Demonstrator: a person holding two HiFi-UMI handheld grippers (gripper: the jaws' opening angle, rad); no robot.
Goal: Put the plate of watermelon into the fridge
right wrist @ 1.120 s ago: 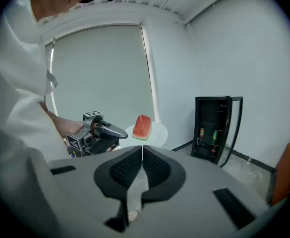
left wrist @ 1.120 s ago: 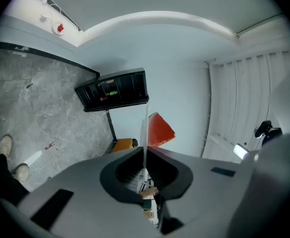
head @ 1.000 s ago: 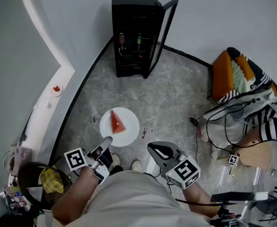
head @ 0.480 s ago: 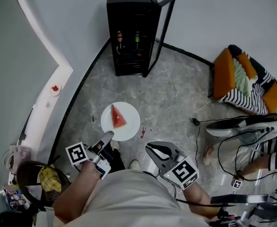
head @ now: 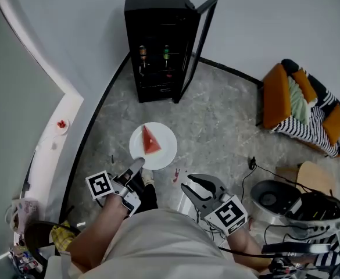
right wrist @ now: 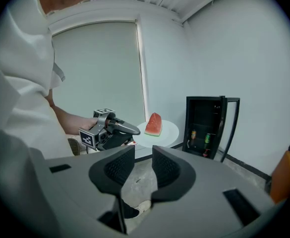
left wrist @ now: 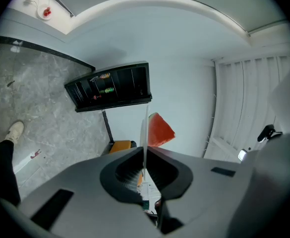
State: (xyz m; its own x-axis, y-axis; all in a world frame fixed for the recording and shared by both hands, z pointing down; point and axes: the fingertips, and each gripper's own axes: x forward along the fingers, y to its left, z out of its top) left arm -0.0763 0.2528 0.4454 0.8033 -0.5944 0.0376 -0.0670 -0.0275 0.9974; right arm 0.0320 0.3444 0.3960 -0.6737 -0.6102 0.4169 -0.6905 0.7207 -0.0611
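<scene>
Head view: watermelon wedge on level plate, tip toward fridge.

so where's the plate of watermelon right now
In the head view the plate is held out left of centre, its near rim pinched in the left gripper, above the floor short of the open fridge.

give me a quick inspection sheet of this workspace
surface: grey marbled floor, no table in use
job's things: watermelon slice on white plate, held above the floor; black fridge ahead, door open, bottles on a shelf
clutter: small red mark on floor
grippers: left gripper fingers shut on plate rim; right gripper open, empty
cables: black cable on floor at right
surroundings: orange cushioned chair; white ledge with small dish
</scene>
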